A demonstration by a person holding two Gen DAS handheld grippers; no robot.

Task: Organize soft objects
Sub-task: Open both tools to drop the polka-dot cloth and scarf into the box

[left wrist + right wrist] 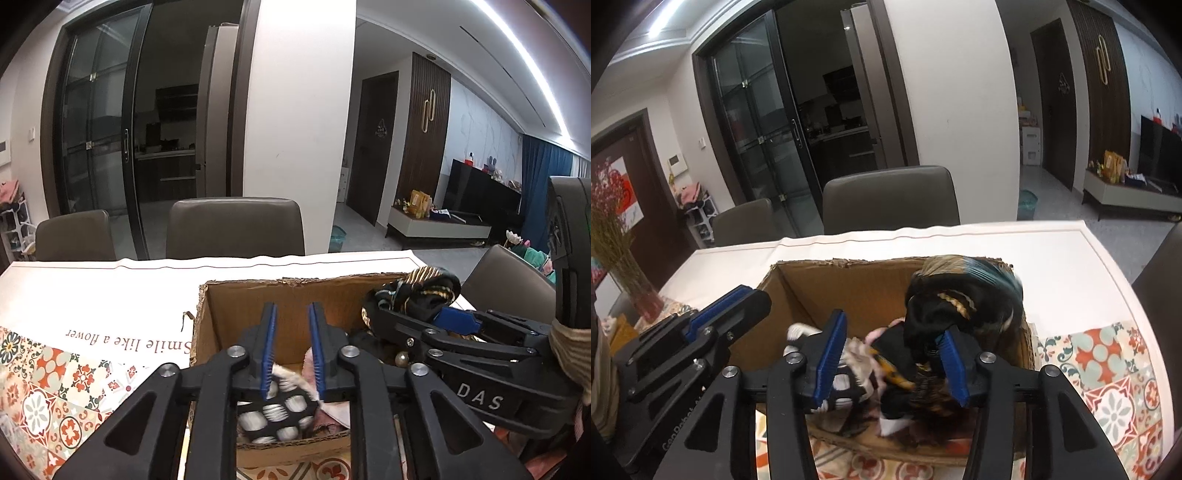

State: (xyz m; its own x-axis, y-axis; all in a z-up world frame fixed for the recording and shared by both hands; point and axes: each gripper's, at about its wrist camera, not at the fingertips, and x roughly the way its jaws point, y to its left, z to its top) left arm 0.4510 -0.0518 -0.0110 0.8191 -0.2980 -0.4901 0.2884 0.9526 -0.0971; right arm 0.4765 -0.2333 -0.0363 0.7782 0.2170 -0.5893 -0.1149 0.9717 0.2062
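Observation:
An open cardboard box stands on the table with several soft cloths inside. Among them are a black cloth with white dots and a pink one. My left gripper hangs over the box, its jaws a little apart and nothing pressed between the pads. My right gripper is open wide over the box's right side. A black and gold scarf is bunched and blurred against the right pad and the box rim, and it is not clamped.
The table wears a white cloth with a patterned tile border. Grey chairs stand at the far edge, another at the right. A vase of dried flowers sits on the left.

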